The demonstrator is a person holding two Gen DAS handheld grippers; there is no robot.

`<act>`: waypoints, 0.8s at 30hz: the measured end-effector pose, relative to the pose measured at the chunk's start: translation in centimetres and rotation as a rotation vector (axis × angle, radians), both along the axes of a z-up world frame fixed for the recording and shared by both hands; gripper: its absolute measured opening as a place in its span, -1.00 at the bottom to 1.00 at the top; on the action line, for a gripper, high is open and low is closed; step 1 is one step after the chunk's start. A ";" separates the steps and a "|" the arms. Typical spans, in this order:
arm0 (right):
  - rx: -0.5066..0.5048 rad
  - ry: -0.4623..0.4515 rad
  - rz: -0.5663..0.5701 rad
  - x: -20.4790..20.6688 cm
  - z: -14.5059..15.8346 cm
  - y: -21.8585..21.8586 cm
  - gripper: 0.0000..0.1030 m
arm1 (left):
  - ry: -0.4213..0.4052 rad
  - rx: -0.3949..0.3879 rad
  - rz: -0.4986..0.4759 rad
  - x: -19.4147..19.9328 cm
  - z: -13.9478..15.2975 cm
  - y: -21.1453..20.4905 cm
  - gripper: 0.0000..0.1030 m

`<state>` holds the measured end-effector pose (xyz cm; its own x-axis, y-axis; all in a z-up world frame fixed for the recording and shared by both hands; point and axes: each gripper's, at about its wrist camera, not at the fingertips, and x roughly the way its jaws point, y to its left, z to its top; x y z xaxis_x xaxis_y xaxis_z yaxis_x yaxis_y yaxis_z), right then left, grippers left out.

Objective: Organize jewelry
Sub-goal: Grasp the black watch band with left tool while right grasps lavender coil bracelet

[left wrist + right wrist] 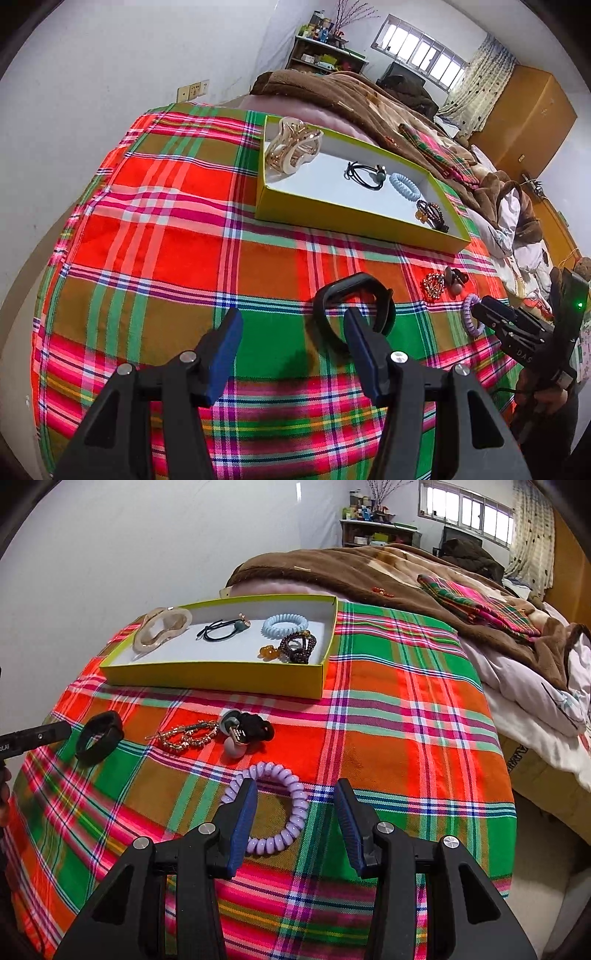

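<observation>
A yellow-green box [332, 218] [207, 681] lies on the plaid cloth and holds a beige hair claw [293, 147] [162, 627], a black hair tie [365, 173] [221, 627], a pale blue coil tie [404, 183] [285, 624] and a dark bead bracelet [430, 214] [297, 648]. My left gripper [293, 325] is open; its right finger is inside a black band [354, 306] [99, 743]. My right gripper [295, 799] [480, 312] is open over a purple coil tie [275, 808] [469, 314], its left finger inside the ring.
A gold rhinestone clip [184, 736] [432, 286] and a black hair tie with a grey ball [243, 731] [456, 280] lie between box and grippers. A brown blanket [369, 572] and folded plaid cloth [480, 605] lie behind. The bed edge drops off at right.
</observation>
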<state>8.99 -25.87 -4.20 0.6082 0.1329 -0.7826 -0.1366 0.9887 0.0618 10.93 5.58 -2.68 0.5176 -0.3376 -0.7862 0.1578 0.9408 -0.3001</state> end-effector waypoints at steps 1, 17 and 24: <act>-0.004 0.000 -0.001 0.0 -0.1 0.0 -0.15 | 0.002 0.001 -0.003 0.0 -0.1 -0.1 0.14; 0.006 -0.023 -0.002 -0.4 -0.1 -0.8 -0.79 | 0.010 0.109 -0.057 1.7 -0.3 -2.9 0.14; 0.044 -0.036 -0.016 -0.8 0.4 -1.4 -0.80 | -0.004 0.181 -0.135 2.5 -0.4 -4.8 0.14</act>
